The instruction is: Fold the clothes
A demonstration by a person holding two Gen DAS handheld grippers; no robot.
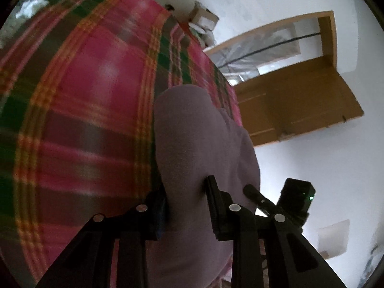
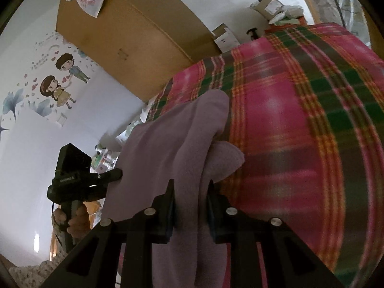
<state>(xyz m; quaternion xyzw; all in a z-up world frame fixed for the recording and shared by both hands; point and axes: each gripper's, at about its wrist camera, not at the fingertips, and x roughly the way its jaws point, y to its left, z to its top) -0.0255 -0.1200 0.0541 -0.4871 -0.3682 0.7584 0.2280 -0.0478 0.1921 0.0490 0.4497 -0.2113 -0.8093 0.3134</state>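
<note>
Both grippers, left (image 1: 186, 201) and right (image 2: 190, 200), clamp a mauve garment (image 1: 201, 144) stretching away over the plaid bed (image 1: 84, 96).

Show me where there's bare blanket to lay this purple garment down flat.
The plaid blanket lies bare beyond the purple garment, up to its far edge. That edge is crowded with cardboard boxes. Both the left gripper and right gripper hold cloth.

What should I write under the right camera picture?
Right claw pinching purple cloth over a plaid blanket.
</note>
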